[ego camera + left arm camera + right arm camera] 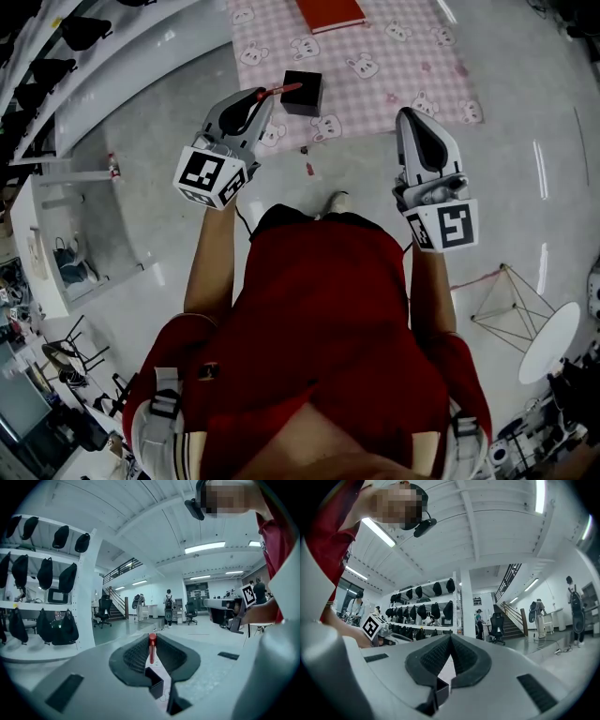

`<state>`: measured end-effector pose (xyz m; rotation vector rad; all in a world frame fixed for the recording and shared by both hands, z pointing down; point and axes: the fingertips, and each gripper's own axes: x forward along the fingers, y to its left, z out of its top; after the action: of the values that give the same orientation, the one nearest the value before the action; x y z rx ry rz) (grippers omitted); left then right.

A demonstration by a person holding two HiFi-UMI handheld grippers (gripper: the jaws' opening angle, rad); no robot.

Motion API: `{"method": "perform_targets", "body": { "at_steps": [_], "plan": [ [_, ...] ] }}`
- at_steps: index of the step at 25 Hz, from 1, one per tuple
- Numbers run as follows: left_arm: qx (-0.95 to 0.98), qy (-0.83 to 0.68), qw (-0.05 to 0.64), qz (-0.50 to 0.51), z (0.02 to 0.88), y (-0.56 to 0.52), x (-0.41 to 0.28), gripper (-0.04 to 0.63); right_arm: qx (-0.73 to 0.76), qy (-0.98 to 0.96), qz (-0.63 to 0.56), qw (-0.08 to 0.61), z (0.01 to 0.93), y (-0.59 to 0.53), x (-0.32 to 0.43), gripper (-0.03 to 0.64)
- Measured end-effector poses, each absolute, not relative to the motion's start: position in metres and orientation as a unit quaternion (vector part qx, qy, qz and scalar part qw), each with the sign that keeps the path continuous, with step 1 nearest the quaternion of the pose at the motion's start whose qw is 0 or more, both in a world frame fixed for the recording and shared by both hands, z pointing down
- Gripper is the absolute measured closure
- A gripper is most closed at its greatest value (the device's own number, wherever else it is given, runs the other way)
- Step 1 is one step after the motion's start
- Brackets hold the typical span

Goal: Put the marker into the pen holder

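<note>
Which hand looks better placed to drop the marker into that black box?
Left. The left gripper grips the red marker, close to the black pen holder on the pink mat. The right gripper is shut on nothing, farther off.

The mat point(394, 56) is pink check with white animal figures. On it stands a black holder point(302, 93), and at the mat's far edge lies a red book point(330, 13). The marker point(281, 90) over the mat's near edge is red. The left gripper point(265, 93) and right gripper point(405, 113) are pale grey with black pads, and their 2 cubes point(211, 175) are white with black squares. The floor point(525, 187) around the mat is glossy grey.
</note>
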<state>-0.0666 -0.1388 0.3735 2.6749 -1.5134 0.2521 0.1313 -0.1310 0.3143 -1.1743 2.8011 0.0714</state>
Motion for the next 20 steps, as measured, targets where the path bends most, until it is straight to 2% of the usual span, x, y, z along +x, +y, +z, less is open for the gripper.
{"method": "perform_targets", "body": {
  "at_steps": [20],
  "plan": [
    [0.882,-0.436,0.079,0.159,0.445,-0.200,-0.068,0.546,-0.426,0.904,0.005,0.025,0.318,-0.164,0.129,0.618]
  ]
}}
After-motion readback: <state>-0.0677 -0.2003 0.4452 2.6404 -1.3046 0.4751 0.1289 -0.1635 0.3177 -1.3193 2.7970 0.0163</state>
